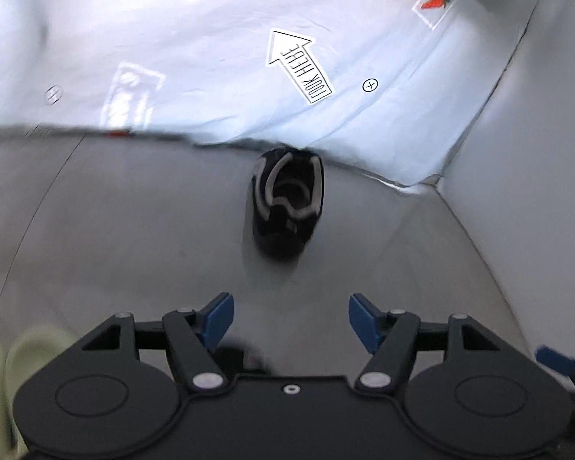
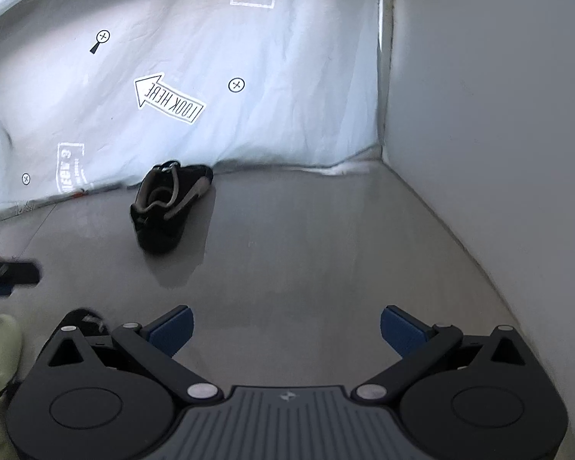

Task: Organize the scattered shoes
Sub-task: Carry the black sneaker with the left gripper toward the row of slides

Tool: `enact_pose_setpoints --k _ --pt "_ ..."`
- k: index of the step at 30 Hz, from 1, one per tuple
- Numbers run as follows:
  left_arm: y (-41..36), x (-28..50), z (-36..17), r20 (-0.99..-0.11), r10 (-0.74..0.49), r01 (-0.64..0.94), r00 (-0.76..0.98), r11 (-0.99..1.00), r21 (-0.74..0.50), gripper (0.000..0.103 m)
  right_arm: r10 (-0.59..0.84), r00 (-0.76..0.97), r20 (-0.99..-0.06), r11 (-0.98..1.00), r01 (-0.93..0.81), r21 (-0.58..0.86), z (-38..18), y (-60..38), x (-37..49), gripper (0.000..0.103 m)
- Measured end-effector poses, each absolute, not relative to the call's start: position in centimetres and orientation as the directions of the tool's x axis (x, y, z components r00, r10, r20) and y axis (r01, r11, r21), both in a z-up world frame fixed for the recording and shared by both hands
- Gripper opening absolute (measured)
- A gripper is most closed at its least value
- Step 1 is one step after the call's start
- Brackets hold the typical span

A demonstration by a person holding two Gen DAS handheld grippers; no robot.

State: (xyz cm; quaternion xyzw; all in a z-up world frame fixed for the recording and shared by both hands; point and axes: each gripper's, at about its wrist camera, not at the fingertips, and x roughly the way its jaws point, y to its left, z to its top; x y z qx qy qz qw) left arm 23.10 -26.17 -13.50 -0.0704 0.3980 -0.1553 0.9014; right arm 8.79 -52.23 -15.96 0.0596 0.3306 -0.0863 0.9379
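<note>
Black shoe on the grey floor

Both the left gripper [image 1: 291, 320] and right gripper [image 2: 286, 331] hang released and empty; the black shoe [image 1: 287, 199] stands against the bedsheet [image 1: 211, 57].

The pale bedsheet [image 1: 218, 50] bears an arrow print [image 1: 301, 67] reading "LOOK HERE" (other stamped lettering is too blurred).
</note>
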Motion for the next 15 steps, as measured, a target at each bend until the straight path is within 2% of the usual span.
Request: enact_pose_setpoints --k 6,7,9,13,14,15 --pt "-29.9 33.5 -16.7 -0.747 -0.273 0.190 0.606 0.962 -0.198 0.067 -0.080 0.726 -0.683 0.975 0.199 0.098 -18.0 -53.7 11.9 0.103" --pt "-30.1 34.3 -17.3 -0.747 -0.274 0.188 0.605 0.961 -0.200 0.068 -0.074 0.719 -0.691 0.973 0.203 0.107 -18.4 -53.8 12.5 0.103" --pt "-30.4 35.8 -18.3 -0.748 -0.276 0.186 0.604 0.961 -0.205 0.064 -0.060 0.709 -0.703 0.968 0.213 0.132 -19.2 -54.2 13.5 0.103" --pt "-30.7 38.4 -20.5 -0.771 -0.260 0.152 0.582 0.966 -0.211 0.063 -0.032 0.706 -0.708 0.968 0.198 0.153 -20.2 -54.2 16.0 0.103" --pt "-30.5 39.0 -21.2 -0.776 -0.270 0.133 0.570 0.962 -0.237 0.058 -0.025 0.705 -0.708 0.968 0.193 0.158 -20.5 -54.2 16.6 0.103" --pt "-30.2 39.7 -22.0 -0.784 -0.284 0.104 0.552 0.956 -0.273 0.046 -0.021 0.704 -0.710 0.969 0.188 0.158 -20.7 -54.2 17.3 0.103"
